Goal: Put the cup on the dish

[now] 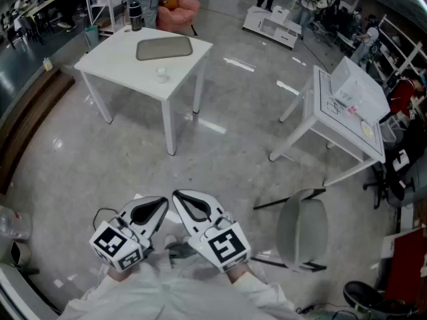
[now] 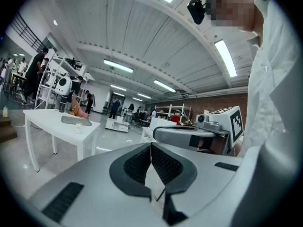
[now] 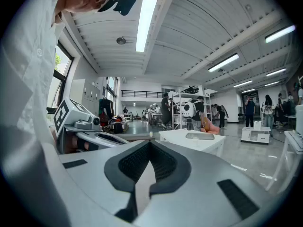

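A small clear cup (image 1: 161,74) stands on a white table (image 1: 110,52) far across the floor, just in front of a flat grey dish (image 1: 163,48). Held low and close to my body, side by side, my left gripper (image 1: 164,201) and right gripper (image 1: 176,195) are both shut with nothing between their jaws. In the left gripper view the left gripper (image 2: 151,145) points level, and the cup (image 2: 78,127) and dish (image 2: 75,121) are small at the left. The right gripper (image 3: 150,143) faces the same table, with the cup (image 3: 195,141) and dish (image 3: 199,135) right of centre.
A black bottle (image 1: 135,15) stands at the table's far edge, with a pink armchair (image 1: 179,9) behind it. A second white table (image 1: 347,105) with papers is at the right, and a grey chair (image 1: 303,229) is close on my right. People stand in the background.
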